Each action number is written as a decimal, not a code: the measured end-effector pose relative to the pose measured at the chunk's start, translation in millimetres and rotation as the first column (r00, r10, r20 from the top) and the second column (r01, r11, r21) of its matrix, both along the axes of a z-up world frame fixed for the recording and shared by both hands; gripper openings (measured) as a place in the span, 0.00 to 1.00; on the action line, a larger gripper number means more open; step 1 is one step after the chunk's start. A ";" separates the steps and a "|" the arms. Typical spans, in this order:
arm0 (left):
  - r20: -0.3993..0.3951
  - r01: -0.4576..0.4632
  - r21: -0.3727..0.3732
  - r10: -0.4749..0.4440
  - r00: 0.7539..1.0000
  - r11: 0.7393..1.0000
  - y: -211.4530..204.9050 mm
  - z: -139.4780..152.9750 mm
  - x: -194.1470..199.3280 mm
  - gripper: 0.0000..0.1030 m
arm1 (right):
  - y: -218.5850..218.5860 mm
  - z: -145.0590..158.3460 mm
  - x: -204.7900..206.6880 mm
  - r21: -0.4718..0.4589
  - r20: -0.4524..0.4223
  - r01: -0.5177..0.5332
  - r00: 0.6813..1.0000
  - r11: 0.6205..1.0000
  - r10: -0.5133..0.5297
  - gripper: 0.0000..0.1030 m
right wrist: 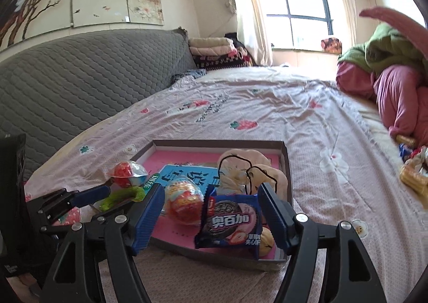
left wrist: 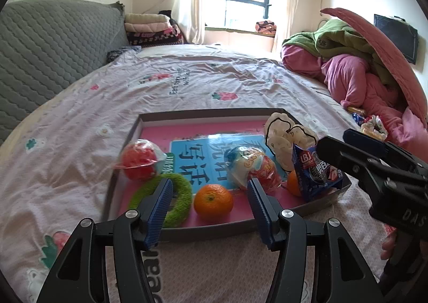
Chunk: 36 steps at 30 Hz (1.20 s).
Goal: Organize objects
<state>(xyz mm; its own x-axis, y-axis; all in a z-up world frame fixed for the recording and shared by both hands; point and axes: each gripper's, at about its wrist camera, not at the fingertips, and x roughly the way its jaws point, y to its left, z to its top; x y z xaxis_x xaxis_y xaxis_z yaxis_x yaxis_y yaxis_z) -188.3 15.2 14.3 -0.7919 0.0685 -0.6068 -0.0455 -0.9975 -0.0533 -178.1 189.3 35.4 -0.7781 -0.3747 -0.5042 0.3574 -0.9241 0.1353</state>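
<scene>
Cookie pack (right wrist: 230,222): upright in tray (right wrist: 285,166), near right corner, between wide, empty right claw (right wrist: 211,218) pads. Left claw (left wrist: 210,210) wide, empty.

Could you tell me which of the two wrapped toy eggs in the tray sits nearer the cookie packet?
The orange-and-white egg mid-tray; the red egg sits at the tray's left edge.

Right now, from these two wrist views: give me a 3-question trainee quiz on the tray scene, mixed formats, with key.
1. True or false: the orange lies inside the shallow tray.
2. Which item is the green ring nearest? A) orange B) white plush C) cookie packet
3. Fill in: the left gripper and right gripper both have jaws that are ____, gripping nothing.

Key: 1 true; 2 A; 3 open.
</scene>
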 end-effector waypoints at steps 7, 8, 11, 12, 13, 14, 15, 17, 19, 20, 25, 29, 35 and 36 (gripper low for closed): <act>-0.011 -0.016 -0.001 0.016 1.000 1.000 -6.8 10.8 17.8 0.64 | -0.4 6.8 28.9 -0.006 -0.054 0.020 0.998 1.000 -0.021 0.70; -0.011 -0.018 -0.002 0.018 1.000 1.000 -7.0 11.5 19.9 0.64 | 1.5 7.0 32.8 -0.013 -0.058 0.027 0.998 1.000 -0.027 0.71; -0.012 -0.023 -0.003 0.023 1.000 1.000 -8.6 12.5 27.3 0.65 | 4.7 6.8 39.5 -0.018 -0.058 0.045 0.997 0.999 -0.046 0.72; -0.014 -0.027 -0.005 0.027 1.000 1.000 -9.0 12.2 30.0 0.66 | 5.5 6.2 41.4 -0.017 -0.057 0.054 0.997 0.998 -0.055 0.72; -0.012 -0.031 -0.005 0.031 0.999 1.000 -9.6 11.7 32.4 0.67 | 5.6 6.0 43.0 -0.016 -0.057 0.059 0.997 0.998 -0.060 0.72; -0.009 -0.033 -0.005 0.033 0.999 0.999 -10.0 10.9 35.1 0.68 | 5.2 5.1 44.4 -0.011 -0.054 0.063 0.997 0.998 -0.063 0.72; -0.006 -0.034 -0.002 0.034 0.999 0.999 -10.2 9.5 37.6 0.68 | 4.9 3.9 45.8 -0.006 -0.053 0.069 0.996 0.998 -0.069 0.73; 0.001 -0.036 -0.008 0.036 0.999 0.999 -9.6 6.6 41.6 0.69 | 3.1 1.9 50.2 0.005 -0.056 0.079 0.995 0.997 -0.079 0.73; 0.010 -0.040 -0.013 0.041 0.999 0.999 -8.5 3.0 46.3 0.70 | 1.7 -1.9 55.5 0.006 -0.054 0.091 0.994 0.996 -0.090 0.73; 0.015 -0.040 -0.013 0.040 0.999 0.999 -8.5 1.1 48.2 0.71 | 1.7 -5.0 57.3 0.002 -0.044 0.094 0.995 0.996 -0.094 0.73; 0.019 -0.047 -0.013 0.047 0.999 0.999 -10.4 -4.9 58.3 0.72 | -2.3 -15.8 66.0 0.014 -0.021 0.100 0.995 0.995 -0.099 0.73; 0.010 -0.055 -0.013 0.055 0.998 0.998 -12.2 -7.2 64.9 0.72 | -7.1 -20.3 74.0 0.034 -0.031 0.108 0.994 0.994 -0.107 0.73; 0.019 -0.078 0.007 0.078 0.997 0.997 -18.9 -12.7 69.6 0.72 | -15.7 -23.6 86.4 0.049 -0.044 0.103 0.994 0.994 -0.101 0.73; 0.021 -0.081 0.006 0.081 0.996 0.997 -19.5 -13.4 69.5 0.72 | -16.3 -24.2 87.5 0.049 -0.044 0.103 0.994 0.993 -0.101 0.73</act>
